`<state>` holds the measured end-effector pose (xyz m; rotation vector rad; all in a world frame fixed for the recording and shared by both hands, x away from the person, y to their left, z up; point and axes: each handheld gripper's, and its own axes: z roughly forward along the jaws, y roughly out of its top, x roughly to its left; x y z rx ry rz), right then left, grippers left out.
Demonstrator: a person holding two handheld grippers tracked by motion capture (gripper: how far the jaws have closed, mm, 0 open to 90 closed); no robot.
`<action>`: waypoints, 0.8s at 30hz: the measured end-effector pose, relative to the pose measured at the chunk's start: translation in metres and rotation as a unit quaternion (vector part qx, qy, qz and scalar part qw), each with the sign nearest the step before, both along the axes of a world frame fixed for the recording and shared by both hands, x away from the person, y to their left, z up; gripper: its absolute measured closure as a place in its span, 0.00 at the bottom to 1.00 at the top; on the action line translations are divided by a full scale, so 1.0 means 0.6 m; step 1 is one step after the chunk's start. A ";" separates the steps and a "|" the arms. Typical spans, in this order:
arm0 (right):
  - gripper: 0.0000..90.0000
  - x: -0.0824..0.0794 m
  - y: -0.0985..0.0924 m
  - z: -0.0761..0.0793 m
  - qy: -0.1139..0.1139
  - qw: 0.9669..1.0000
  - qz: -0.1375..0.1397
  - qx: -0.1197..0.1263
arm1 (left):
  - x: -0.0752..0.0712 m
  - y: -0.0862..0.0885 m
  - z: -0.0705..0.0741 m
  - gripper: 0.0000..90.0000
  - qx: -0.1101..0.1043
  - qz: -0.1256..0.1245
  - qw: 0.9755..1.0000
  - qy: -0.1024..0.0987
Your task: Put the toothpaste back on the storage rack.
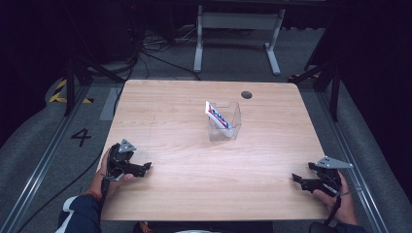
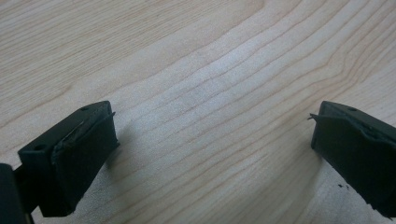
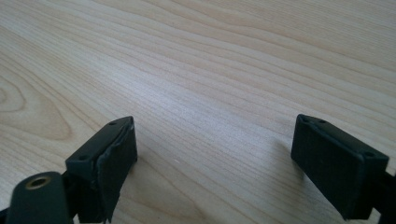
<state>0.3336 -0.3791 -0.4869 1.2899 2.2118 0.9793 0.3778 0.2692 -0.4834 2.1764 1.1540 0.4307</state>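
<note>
Pale wooden bench (image 1: 170, 121) carries a clear plastic box (image 1: 233, 127) holding a slanted white toothpaste tube (image 1: 216, 116), at one o'clock from the wide-open, empty left tool (image 1: 145, 168), eleven o'clock from the equally wide right tool (image 1: 297, 180).

Your room, listed: light wood table (image 1: 160, 111) with a dark round hole (image 1: 247, 94) near its far edge. Grey floor (image 1: 29, 145) around it, marked with a black "4" (image 1: 80, 136) and yellow-black tape (image 1: 59, 92). Behind, a white desk frame (image 1: 238, 29) and loose cables (image 1: 155, 48). Black stands (image 1: 73, 77) flank you. Backdrop dark.
</note>
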 end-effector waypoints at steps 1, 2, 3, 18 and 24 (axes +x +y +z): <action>0.17 0.000 0.000 0.000 0.000 1.000 0.000 0.000 | 0.000 0.000 0.000 0.01 0.000 0.000 1.000 0.000; 0.17 0.000 0.000 0.000 0.000 1.000 0.000 0.000 | 0.000 0.000 0.000 0.01 0.000 0.002 1.000 -0.001; 0.17 0.000 0.000 0.000 0.000 1.000 0.000 0.000 | 0.000 0.000 0.000 0.01 0.001 0.004 1.000 -0.001; 0.17 0.001 0.001 0.000 0.000 1.000 0.000 0.000 | 0.001 -0.002 0.000 0.01 0.001 0.021 1.000 0.000; 0.17 0.001 0.001 0.000 0.000 1.000 0.000 0.000 | 0.001 -0.002 0.000 0.01 0.003 0.023 1.000 -0.004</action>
